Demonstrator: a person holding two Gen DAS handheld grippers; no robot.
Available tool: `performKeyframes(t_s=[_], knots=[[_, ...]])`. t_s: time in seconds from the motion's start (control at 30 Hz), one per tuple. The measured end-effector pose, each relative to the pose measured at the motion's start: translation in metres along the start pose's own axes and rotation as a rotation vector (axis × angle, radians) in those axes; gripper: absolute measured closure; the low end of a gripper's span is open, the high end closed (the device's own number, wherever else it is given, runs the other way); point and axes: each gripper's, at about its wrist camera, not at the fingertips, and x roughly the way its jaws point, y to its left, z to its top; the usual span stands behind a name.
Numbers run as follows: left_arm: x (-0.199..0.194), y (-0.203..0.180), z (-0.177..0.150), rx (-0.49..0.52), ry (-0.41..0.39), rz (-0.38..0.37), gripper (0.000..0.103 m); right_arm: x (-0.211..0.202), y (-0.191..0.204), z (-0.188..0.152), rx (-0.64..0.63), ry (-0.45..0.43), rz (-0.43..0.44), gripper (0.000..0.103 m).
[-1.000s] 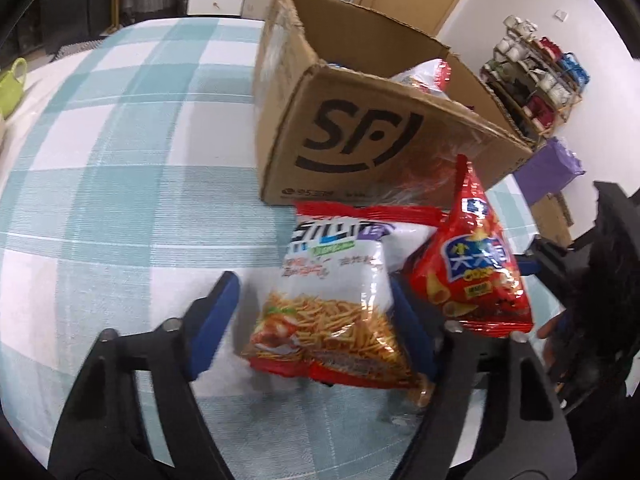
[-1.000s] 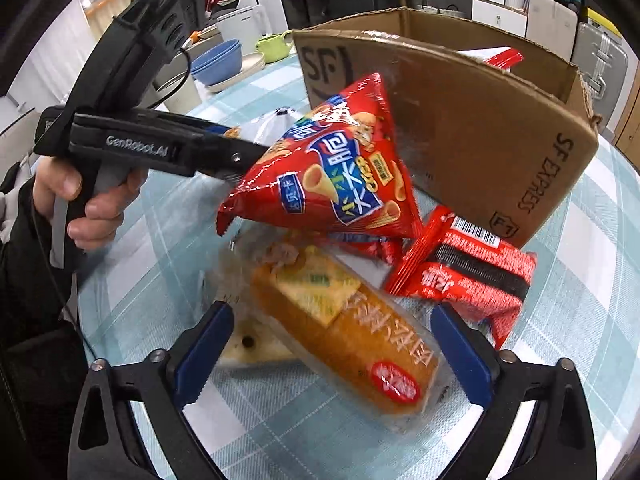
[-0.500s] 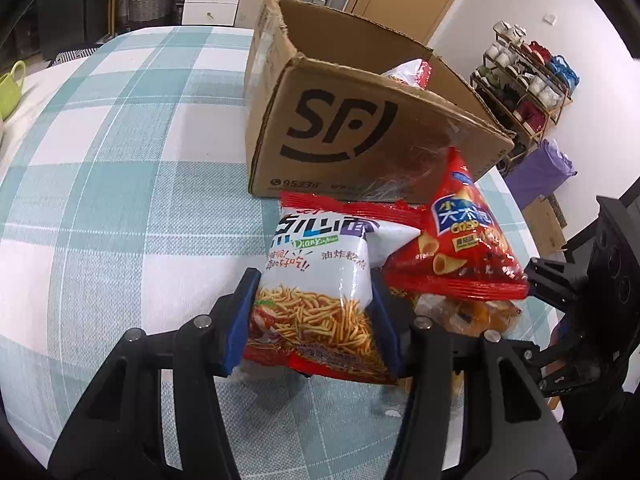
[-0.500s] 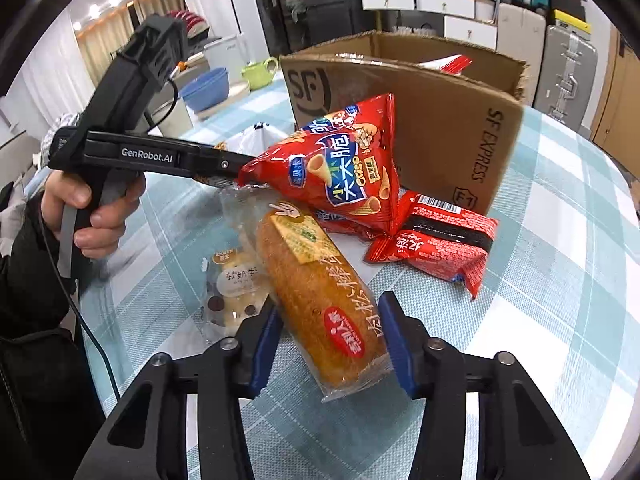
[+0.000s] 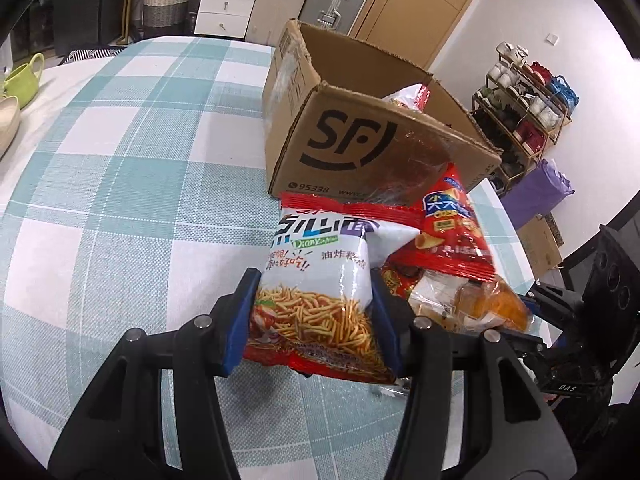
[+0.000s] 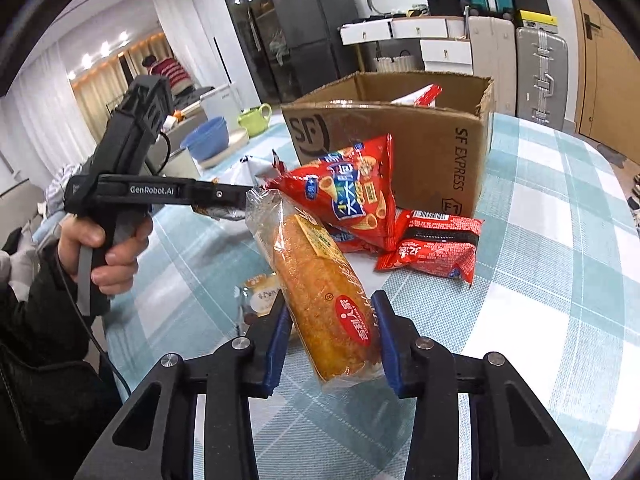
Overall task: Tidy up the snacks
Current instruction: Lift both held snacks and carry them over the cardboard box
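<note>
Left tongs [image 5: 316,320]: clamped on the noodle bag [image 5: 320,280], blue pads pressing both sides of its lower half; jaws have just closed in on it.
Right tongs [image 6: 330,338]: gripping the bread roll [image 6: 320,284] near its lower end, the wrapped loaf tilting up and away toward the pile; jaws have just closed in on it.
Noodle bag: white and red, upright between the left pads, its red top seam just in front of the box [image 5: 360,148].
Bread roll: golden, in clear wrap with a red round label, raised off the counter [image 6: 540,248] at its far end.
Cone bag [image 6: 352,196]: red, triangular, leaning just before the box, touching the roll's far end in the right view.
Red packet [image 6: 436,246]: flat on the counter beside the cone bag, near the box corner.
Small pastry [image 6: 260,298]: in clear wrap, lying on the counter under the roll, left of the right tongs.
Box: open cardboard carton with black logo, standing on the counter behind the snacks; a red-and-white bag [image 6: 420,94] pokes above its rim.
Counter: covered with a teal-and-white check cloth.
Hand [image 6: 108,248]: wrapped round the left tool's grip, dark sleeve below it.
Far edge: green pitcher [image 6: 254,118] and blue bowl [image 6: 206,142].
</note>
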Motion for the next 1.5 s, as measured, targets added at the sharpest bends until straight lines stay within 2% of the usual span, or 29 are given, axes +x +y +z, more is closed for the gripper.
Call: performKeyframes(t_s=[0.37, 0.77, 1.1, 1.5], knots=[[-0.024, -0.011, -0.003, 0.022, -0.044, 0.006, 0.053, -0.024, 0.008, 0.006, 0.029, -0.092, 0.023, 0.064], [-0.050, -0.022, 0.001, 0.037, -0.094, 0.013, 0.053, -0.046, 0.001, 0.023, 0.094, -0.216, -0.013, 0.064], [-0.065, -0.029, 0.012, 0.041, -0.134, 0.009, 0.053, -0.050, -0.005, 0.040, 0.122, -0.264, -0.054, 0.064], [-0.067, -0.037, 0.034, 0.051, -0.167, -0.001, 0.053, -0.045, -0.016, 0.062, 0.165, -0.277, -0.088, 0.064]])
